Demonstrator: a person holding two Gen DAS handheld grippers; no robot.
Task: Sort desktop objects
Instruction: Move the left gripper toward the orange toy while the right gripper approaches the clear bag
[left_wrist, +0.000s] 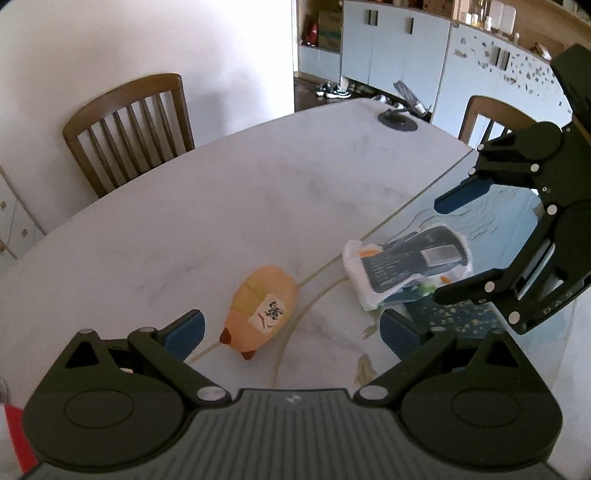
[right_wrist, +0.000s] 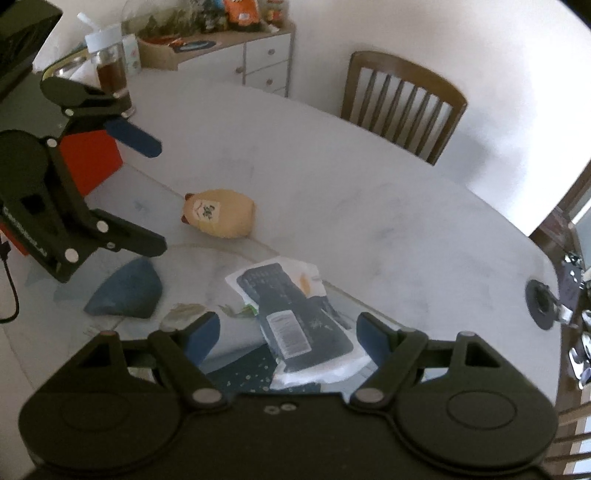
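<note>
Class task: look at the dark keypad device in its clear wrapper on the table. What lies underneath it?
The keypad device lies on white packaging, which overlaps a dark speckled sheet on the table. Whatever lies under the packaging's middle is covered and cannot be seen.

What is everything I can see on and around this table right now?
toy pig: one, orange-tan with a paper label, lying on the table left of the packet.
packet: one, dark item in clear-white wrapping, on the table's near edge area.
blue wedge: one, blue, near the table's left side in the right view.
red box: one, red-orange, behind the left claw.
jar: one, clear with dark contents and white lid, far left corner.
round socket: one, dark grey, set in the far tabletop.
chairs: two seen, brown wood, at the far side.
cabinets: pale blue, in the background.
left claw: black with blue pads, open, empty.
right claw: same, open, above the packet.
</note>
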